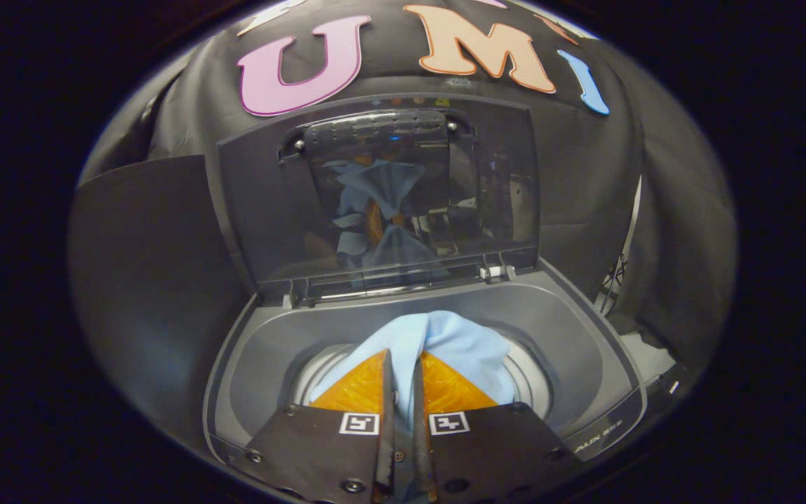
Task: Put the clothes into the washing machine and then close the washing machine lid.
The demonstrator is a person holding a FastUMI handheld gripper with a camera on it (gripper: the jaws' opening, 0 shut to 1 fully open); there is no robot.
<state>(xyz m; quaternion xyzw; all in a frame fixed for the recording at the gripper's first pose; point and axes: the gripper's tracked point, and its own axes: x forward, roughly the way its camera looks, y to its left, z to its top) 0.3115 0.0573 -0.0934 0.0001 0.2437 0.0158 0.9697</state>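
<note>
A light blue cloth [445, 343] is pinched between my two fingers and drapes over their tips, hanging above the round drum opening [536, 385] of the grey top-loading washing machine [270, 357]. My gripper [403, 364] is shut on the cloth, right over the drum. The machine's lid [249, 203] stands upright beyond the fingers, hinged at the back, and its dark glass window mirrors the blue cloth and the fingers.
The washer's control strip [602, 434] runs along the front right corner. Black cloth walls surround the machine at the back and on both sides. A pale surface [648, 357] shows to the right of the washer.
</note>
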